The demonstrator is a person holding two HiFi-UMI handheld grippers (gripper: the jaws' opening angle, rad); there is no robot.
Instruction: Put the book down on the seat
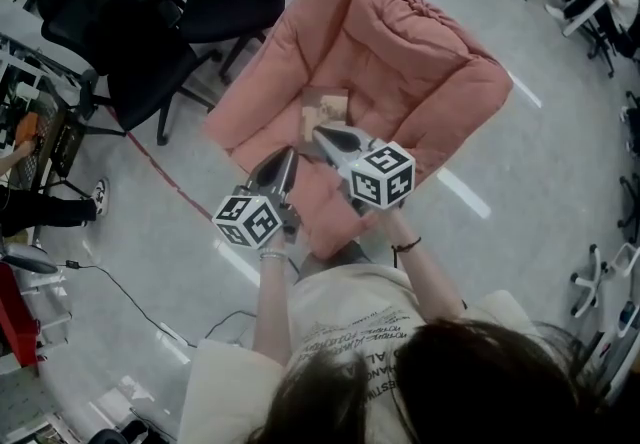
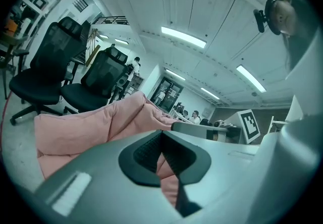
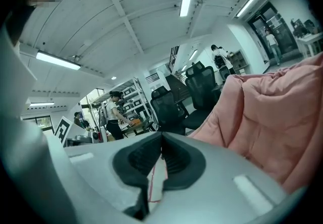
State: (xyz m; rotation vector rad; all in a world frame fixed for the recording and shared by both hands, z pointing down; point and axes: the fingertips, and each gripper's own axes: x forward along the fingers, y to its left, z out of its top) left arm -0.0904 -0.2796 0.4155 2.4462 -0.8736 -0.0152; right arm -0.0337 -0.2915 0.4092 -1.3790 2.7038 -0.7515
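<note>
book (image 1: pixel 328 112) lies on pink seat (image 1: pixel 400 62) | left tongs (image 1: pixel 290 154) pressed together, empty | right tongs (image 1: pixel 318 133) pressed together, empty, just beside book

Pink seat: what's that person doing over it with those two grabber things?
A person stands over the pink seat with a gripper in each hand. The book lies on the cushion, and neither gripper holds it. The right gripper points at the book's near edge, its jaws shut on nothing. The left gripper, also shut and empty, hangs beside it over the front of the seat.
</note>
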